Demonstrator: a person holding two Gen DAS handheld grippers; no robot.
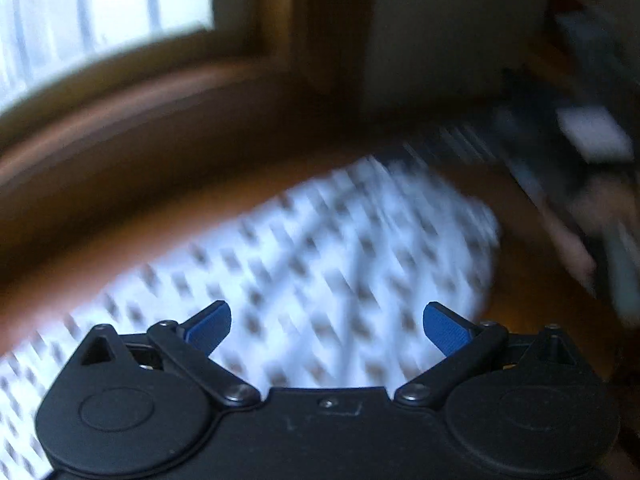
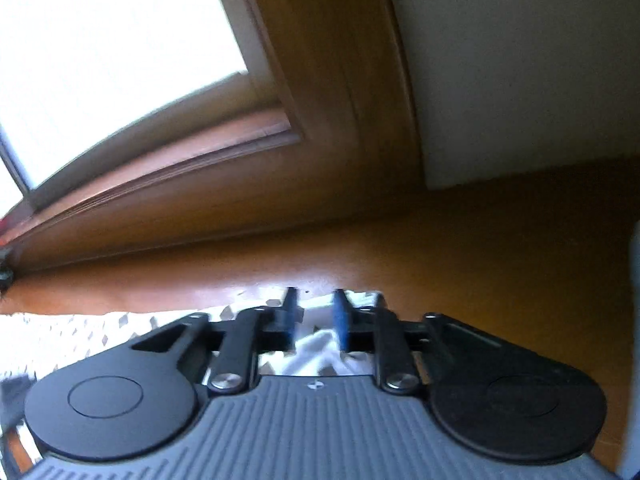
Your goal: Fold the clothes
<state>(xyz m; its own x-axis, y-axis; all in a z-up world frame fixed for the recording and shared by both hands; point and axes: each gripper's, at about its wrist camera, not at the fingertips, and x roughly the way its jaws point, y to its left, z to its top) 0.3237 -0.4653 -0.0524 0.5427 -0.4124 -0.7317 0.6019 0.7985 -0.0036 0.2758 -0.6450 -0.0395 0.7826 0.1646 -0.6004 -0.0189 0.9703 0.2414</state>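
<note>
A white garment (image 1: 320, 248) with small dark marks lies spread on the brown wooden table (image 1: 532, 292), blurred in the left wrist view. My left gripper (image 1: 327, 322) hovers over it with its blue pads (image 1: 212, 326) wide apart and nothing between them. In the right wrist view my right gripper (image 2: 314, 314) sits at the garment's far edge (image 2: 72, 332). Its blue pads (image 2: 340, 320) stand close together with a bunched fold of the white cloth filling the narrow gap. The table (image 2: 440, 256) stretches beyond it.
A wood-framed window (image 1: 100, 20) and its sill (image 2: 160, 168) run along the far side of the table. A cream wall (image 2: 520, 80) stands at the right. Blurred dark objects and a white box (image 1: 592, 136) crowd the right side in the left wrist view.
</note>
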